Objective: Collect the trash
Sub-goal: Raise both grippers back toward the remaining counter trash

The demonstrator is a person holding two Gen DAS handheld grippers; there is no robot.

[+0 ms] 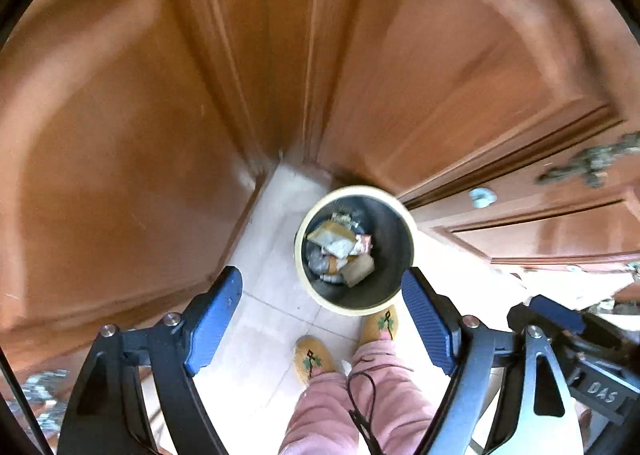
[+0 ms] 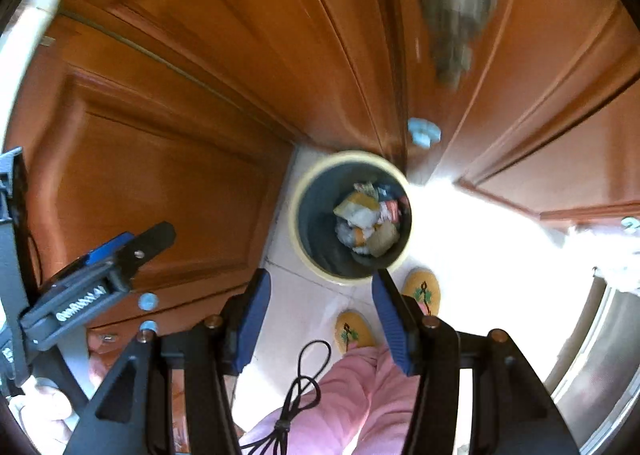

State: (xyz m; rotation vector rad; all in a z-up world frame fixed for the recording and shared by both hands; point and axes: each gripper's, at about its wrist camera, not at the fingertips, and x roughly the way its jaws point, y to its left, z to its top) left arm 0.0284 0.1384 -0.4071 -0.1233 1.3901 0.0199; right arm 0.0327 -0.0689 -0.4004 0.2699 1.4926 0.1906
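A round bin (image 1: 362,189) with a cream rim and a dark inside stands on the pale floor in a corner between wooden doors. Crumpled wrappers and paper trash (image 1: 340,251) lie at its bottom. My left gripper (image 1: 322,319) hangs high above it, pointing down, open, with nothing between its blue pads. In the right wrist view the same bin (image 2: 352,155) and trash (image 2: 366,221) lie below my right gripper (image 2: 323,323), whose jaws stand apart and empty. A blue pad (image 1: 556,313) of the right gripper shows at the left view's right edge.
Brown wooden cabinet doors (image 1: 120,175) close in the corner on two sides. A person's pink trousers (image 1: 360,395) and yellow slippers (image 1: 314,359) stand right beside the bin. A black cable (image 2: 304,387) dangles under the right gripper. A steel surface (image 2: 600,355) curves along the right.
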